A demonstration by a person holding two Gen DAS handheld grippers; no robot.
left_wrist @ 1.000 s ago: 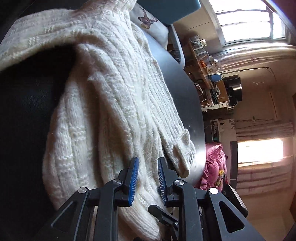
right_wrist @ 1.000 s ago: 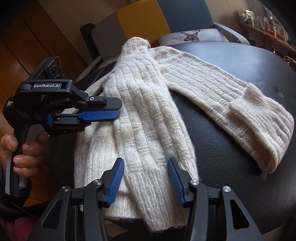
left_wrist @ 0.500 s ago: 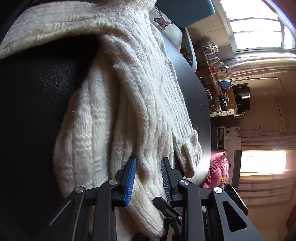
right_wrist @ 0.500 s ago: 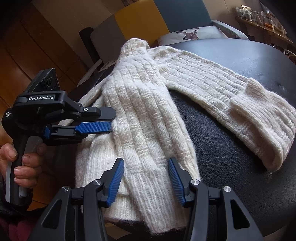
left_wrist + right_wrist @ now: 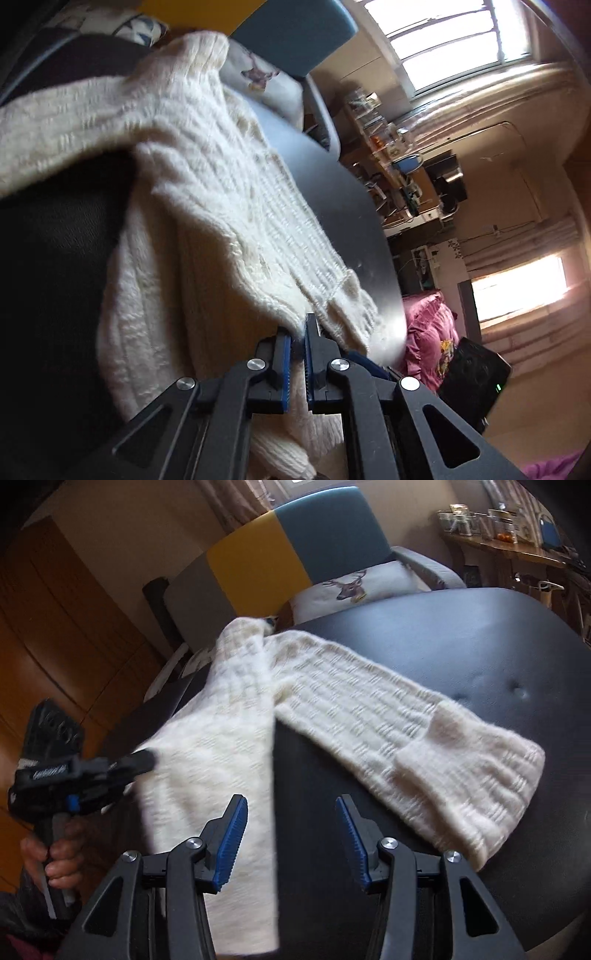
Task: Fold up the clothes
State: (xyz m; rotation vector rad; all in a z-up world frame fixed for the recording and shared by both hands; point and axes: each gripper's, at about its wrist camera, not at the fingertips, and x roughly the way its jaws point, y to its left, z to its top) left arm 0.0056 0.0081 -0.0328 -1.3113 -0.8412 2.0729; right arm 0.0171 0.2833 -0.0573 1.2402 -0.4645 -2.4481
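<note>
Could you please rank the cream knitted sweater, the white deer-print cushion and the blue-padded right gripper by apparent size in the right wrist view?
1. Cream knitted sweater
2. Blue-padded right gripper, though it looms large only because it is nearest the camera
3. White deer-print cushion

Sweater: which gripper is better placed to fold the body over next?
Left. The left gripper is shut on the sweater hem; the right gripper hangs open, holding nothing.

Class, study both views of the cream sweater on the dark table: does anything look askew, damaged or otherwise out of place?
No damage shows. The sweater lies askew: its body hangs over the table edge, pinched by the left tool, while one sleeve sprawls sideways, its cuff turned back. The right tool is open.
</note>
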